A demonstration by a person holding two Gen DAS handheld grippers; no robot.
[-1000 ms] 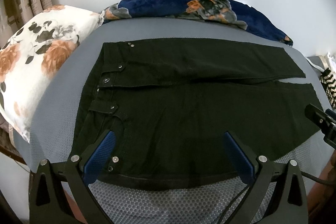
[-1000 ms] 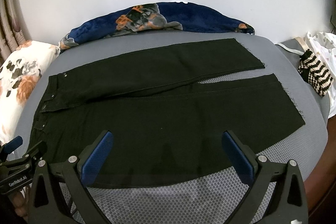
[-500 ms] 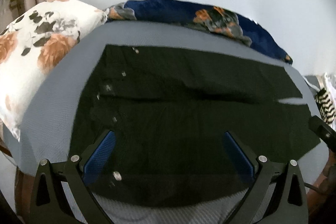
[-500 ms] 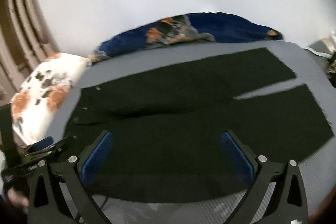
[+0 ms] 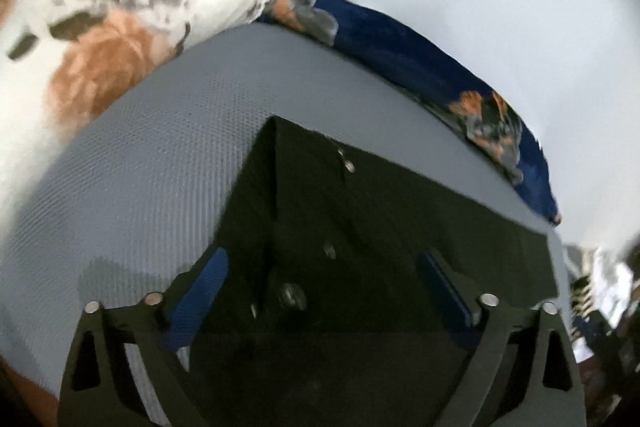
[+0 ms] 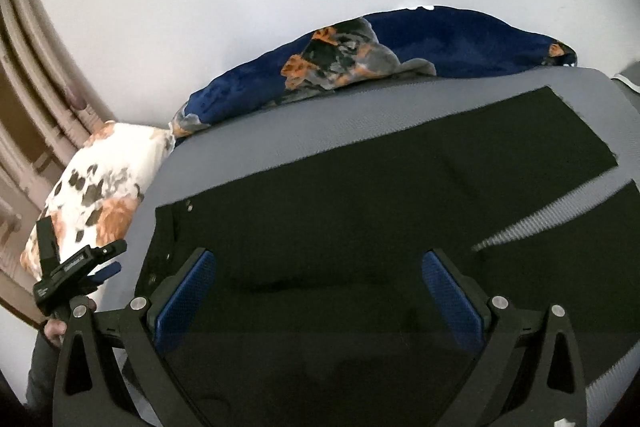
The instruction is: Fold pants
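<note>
Black pants point(image 5: 380, 227) lie flat on the grey mesh bed point(image 5: 160, 167), legs point(image 6: 400, 207) running to the right. My left gripper point(image 5: 322, 285) hovers over the waistband, near the buttons point(image 5: 292, 293) and the far waist corner. Its jaws are closing, and the cloth lies below and between the blue pads point(image 5: 200, 291), which do not press on it. In the right wrist view this left gripper point(image 6: 114, 258) sits off the waist's left edge in a person's hand. My right gripper point(image 6: 318, 297) stands open above the upper part of the near leg.
A white floral pillow point(image 5: 100, 27) lies at the bed's left end, and a navy floral blanket point(image 6: 400, 47) runs along the white wall behind. A striped item point(image 5: 580, 291) sits at the far right. Curtains point(image 6: 32, 87) hang at the left.
Both views have swung left toward the waist end. The left gripper has moved over the waistband corner, rolled, and its jaws have narrowed a little. The right gripper has shifted left along the near leg.
</note>
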